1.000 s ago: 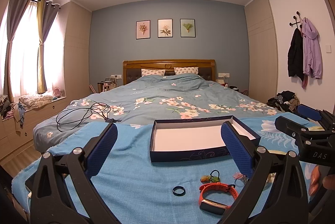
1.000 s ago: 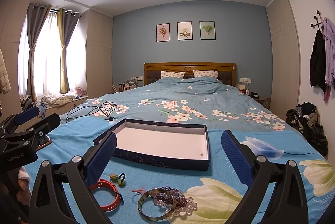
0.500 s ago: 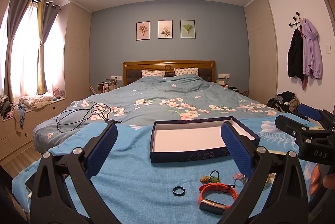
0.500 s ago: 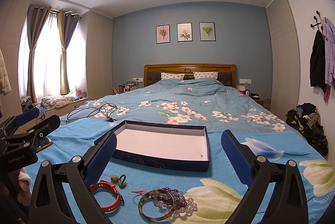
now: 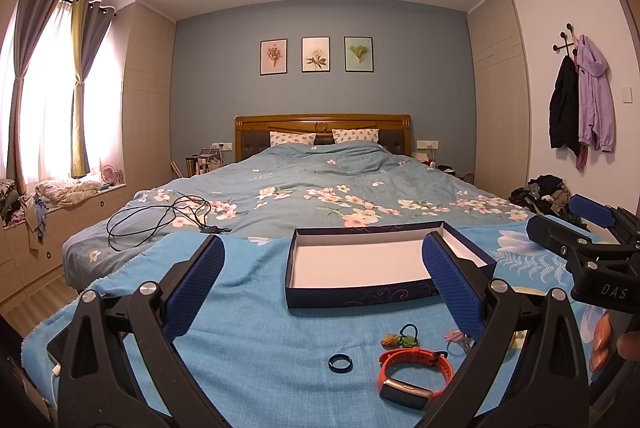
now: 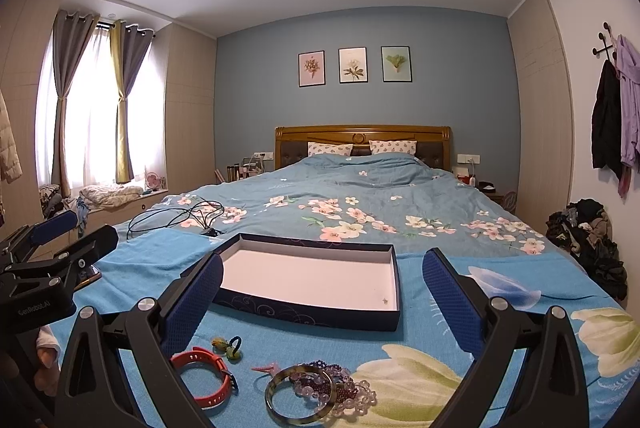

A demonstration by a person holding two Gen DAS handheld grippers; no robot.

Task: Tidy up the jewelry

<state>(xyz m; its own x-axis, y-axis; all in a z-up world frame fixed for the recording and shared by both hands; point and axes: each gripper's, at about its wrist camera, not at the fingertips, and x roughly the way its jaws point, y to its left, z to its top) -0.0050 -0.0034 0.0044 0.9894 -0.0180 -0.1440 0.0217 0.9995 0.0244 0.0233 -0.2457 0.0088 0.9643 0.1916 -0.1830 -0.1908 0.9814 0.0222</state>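
A shallow dark blue box (image 5: 362, 294) (image 6: 312, 316) with a white floor lies on the blue blanket; a tiny speck sits near its front right corner. In front of it lie a dark blue ring (image 5: 340, 363), an orange watch band (image 5: 414, 372) (image 6: 204, 376), a small green hair tie (image 5: 404, 337) (image 6: 228, 346), a pink clip (image 6: 266, 369), a mottled bangle (image 6: 300, 394) and bead bracelets (image 6: 344, 390). My left gripper (image 5: 322, 282) hovers open above the ring. My right gripper (image 6: 322, 294) hovers open over the bangle and beads.
The blue blanket (image 5: 248, 340) covers the foot of a floral bed (image 6: 360, 200). A black cable (image 5: 160, 220) lies at the left of the bed. A phone (image 5: 60, 342) sits at the blanket's left edge. Clothes (image 6: 588, 240) are piled at the right wall.
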